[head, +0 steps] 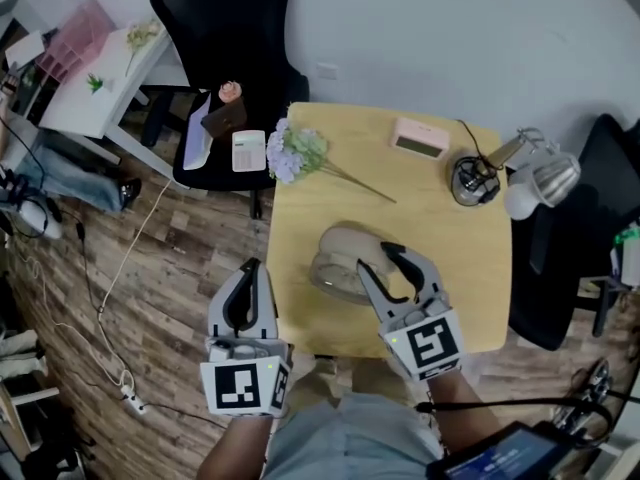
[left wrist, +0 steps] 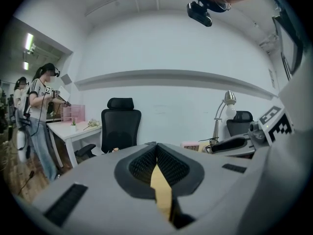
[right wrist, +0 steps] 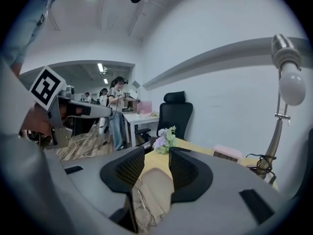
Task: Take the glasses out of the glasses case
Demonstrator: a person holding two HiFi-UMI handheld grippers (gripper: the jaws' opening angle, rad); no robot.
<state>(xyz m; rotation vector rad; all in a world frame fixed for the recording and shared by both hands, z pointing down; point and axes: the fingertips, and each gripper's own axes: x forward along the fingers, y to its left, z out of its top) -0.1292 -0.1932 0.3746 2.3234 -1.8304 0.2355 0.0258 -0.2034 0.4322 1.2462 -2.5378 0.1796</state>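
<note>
The beige glasses case [head: 340,251] lies open in the middle of the wooden table [head: 440,268]. In the right gripper view the case [right wrist: 157,181] sits low between the jaws, with thin wire-framed glasses [right wrist: 141,205] lying in its near half. My right gripper [head: 374,258] [right wrist: 156,153] hovers just over the case's right side, open, and its pads touch nothing. My left gripper [head: 255,265] [left wrist: 156,145] hangs off the table's left edge, over the floor, shut with its tips together and nothing held.
At the table's back lie a bunch of artificial flowers [head: 297,152], a pink box [head: 420,136], a black cabled base [head: 472,180] and a desk lamp [head: 543,175]. A black office chair [head: 228,28] stands behind. People stand by a white desk [left wrist: 73,129].
</note>
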